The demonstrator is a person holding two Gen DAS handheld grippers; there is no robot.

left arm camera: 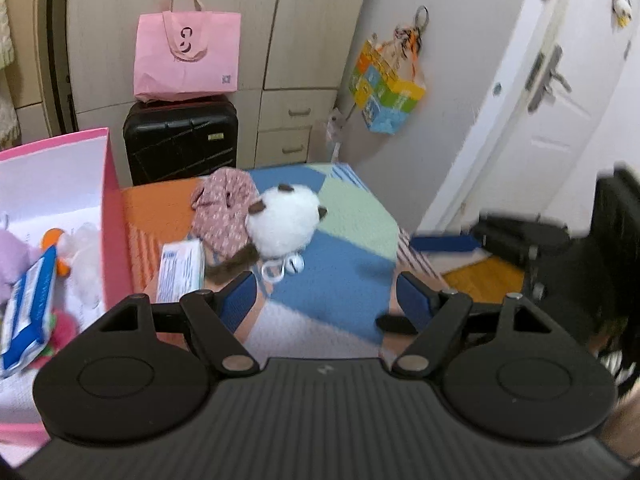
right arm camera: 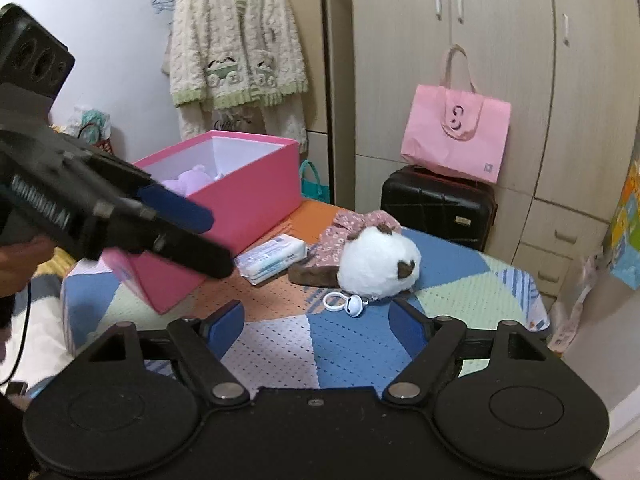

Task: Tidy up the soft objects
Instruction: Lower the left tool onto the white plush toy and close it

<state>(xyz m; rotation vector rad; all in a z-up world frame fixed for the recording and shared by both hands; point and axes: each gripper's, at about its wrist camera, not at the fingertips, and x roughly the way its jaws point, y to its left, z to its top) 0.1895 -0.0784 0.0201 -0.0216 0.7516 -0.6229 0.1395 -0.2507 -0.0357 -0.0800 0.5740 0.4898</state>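
**A:** Toys first; where do we see them?

**B:** Plush ball (right arm camera: 378, 262), white with brown ears, lies on the patchwork table (right arm camera: 276, 344) at about twelve o'clock from our right gripper (right arm camera: 316, 320); a floral cloth toy (right arm camera: 344, 236) lies touching it at its ten o'clock; a white ring with a bell (right arm camera: 344, 303) sits just beside the ball at its six o'clock.

**A:** And the box?

**B:** Pink box (right arm camera: 256, 196) stands at ten o'clock in the right wrist view, open on top; we see a purple plush (right arm camera: 188, 180) inside it; the left wrist view shows more soft toys in it, with a blue-and-white packet (left arm camera: 28, 312) lying on them; a second packet (right arm camera: 274, 258) lies on the table between the box and the floral toy.

**A:** How do our tongs stand?

**B:** Both released; the right gripper's blue pads are spread wide with nothing between them, only bare table; our left gripper (left arm camera: 324, 300) is likewise spread and grasps nothing, and the ball lies beyond its fingers at eleven o'clock, apart from them.

**A:** Anything behind the table?

**B:** Black suitcase (right arm camera: 438, 206) at one o'clock with a pink tote bag (right arm camera: 456, 140) resting on it; wardrobe doors behind both.
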